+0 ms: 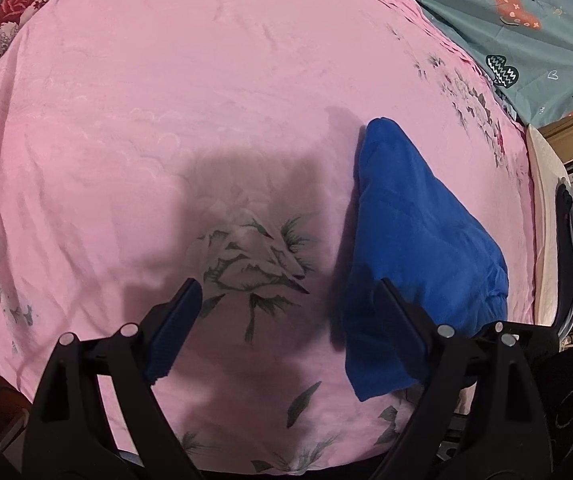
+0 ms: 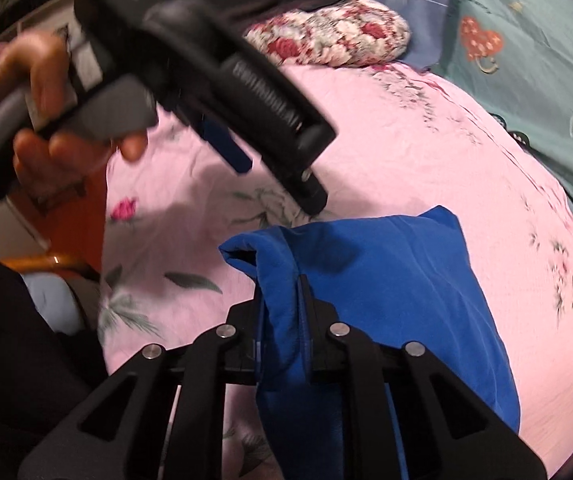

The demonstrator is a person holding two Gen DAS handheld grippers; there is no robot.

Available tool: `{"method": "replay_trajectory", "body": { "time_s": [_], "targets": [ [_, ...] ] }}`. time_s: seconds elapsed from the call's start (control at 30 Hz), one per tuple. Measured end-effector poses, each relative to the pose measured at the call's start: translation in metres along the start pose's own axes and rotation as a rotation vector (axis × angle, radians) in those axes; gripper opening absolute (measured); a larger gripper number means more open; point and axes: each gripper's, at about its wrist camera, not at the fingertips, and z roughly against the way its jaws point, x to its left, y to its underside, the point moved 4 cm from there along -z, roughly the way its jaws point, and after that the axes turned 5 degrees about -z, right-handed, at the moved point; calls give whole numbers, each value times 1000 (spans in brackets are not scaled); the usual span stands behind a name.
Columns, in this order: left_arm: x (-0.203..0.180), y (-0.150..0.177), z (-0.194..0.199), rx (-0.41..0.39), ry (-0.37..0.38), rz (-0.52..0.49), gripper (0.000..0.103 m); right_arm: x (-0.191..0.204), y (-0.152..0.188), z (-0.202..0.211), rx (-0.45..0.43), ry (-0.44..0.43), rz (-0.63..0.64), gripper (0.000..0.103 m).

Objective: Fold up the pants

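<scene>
Right tongs [image 2: 280, 280] are clamped narrow on a bunched-up fold of the blue pants [image 2: 386, 300], with the fabric pinched between the two pads and hanging down through them. Left tongs [image 1: 286, 294] are spread wide with nothing in them, hovering over the pink floral bedspread [image 1: 166, 120] just to the left of the pants; their right finger overlaps the near edge of the cloth in the left wrist view, can't tell if it actually touches. The pants sit in a folded heap on the bed. In the right wrist view a hand [image 2: 34, 120] grips the left tool's handle. Flowered pillow [image 2: 326, 40] and teal blanket [image 2: 526, 80] lie further back.
</scene>
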Motion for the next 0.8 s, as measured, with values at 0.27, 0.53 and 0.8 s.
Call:
{"method": "replay_trajectory", "body": {
  "time_s": [0.27,0.53,0.8],
  "targets": [
    [-16,7,-15,156,340,143,97,-15,-5,23,-68,-42,-97,14],
    [-53,18,-39,233,444,115,92,-12,2,29,-88,-42,-71,14],
    [-67,16,-59,250,418,54,52,-19,17,38,-30,-115,-99,21]
  ]
}}
